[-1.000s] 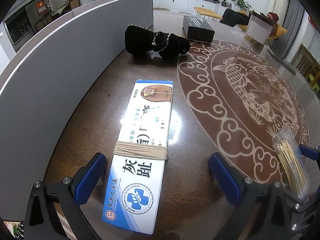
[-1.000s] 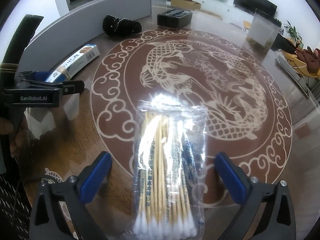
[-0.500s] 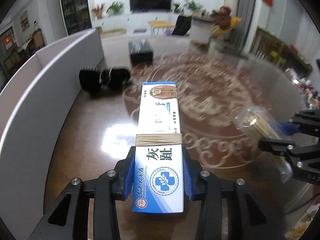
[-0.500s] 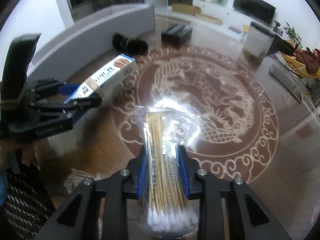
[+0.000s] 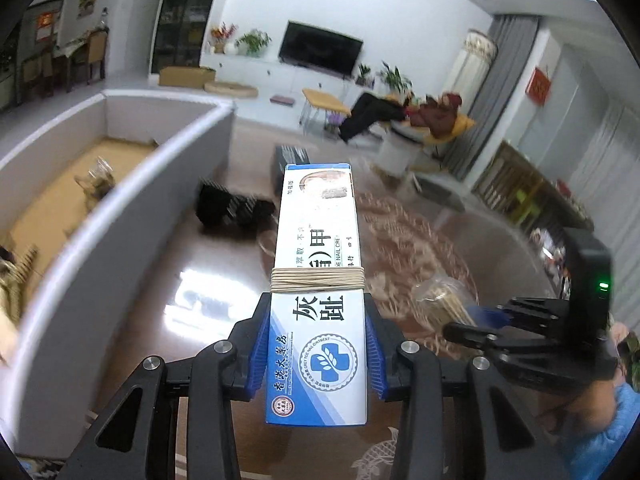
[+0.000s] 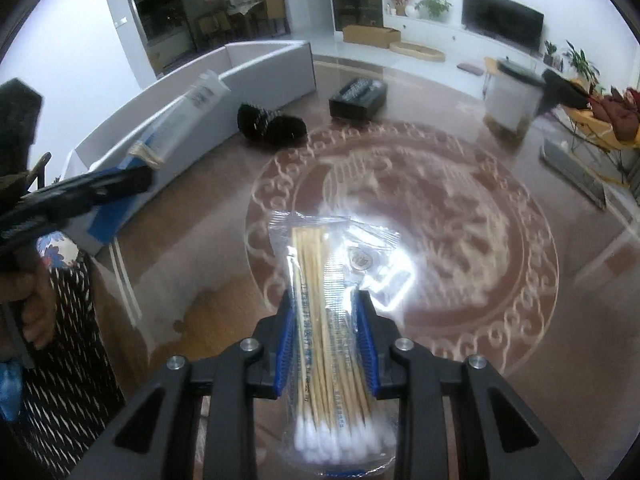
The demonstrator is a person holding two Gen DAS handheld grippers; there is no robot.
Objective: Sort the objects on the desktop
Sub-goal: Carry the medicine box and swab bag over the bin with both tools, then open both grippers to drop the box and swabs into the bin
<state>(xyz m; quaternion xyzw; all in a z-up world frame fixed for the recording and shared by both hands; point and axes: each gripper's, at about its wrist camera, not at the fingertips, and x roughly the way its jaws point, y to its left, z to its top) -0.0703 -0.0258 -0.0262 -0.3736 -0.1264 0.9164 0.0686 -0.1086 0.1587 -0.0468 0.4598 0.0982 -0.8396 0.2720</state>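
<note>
My left gripper (image 5: 316, 350) is shut on a long white and blue ointment box (image 5: 318, 280) bound with a rubber band, held up above the table. In the right wrist view the same box (image 6: 176, 120) sticks out at the left, clamped in the left gripper (image 6: 116, 184). My right gripper (image 6: 326, 348) is shut on a clear bag of cotton swabs (image 6: 332, 320), lifted off the table, white tips toward the camera. The swab bag (image 5: 440, 304) and right gripper (image 5: 472, 320) show at the right of the left wrist view.
A grey-walled open box (image 5: 132, 184) stands at the left, with a jar (image 5: 94, 180) and other items inside. A black fuzzy object (image 6: 272, 122), a black box (image 6: 358, 96) and a clear container (image 6: 510, 108) sit on the patterned glass table (image 6: 460, 208).
Both grippers went from open around their objects to shut on them. Both then rose, lifting the ointment box and the swab bag off the table; the left view tilted up toward the room.
</note>
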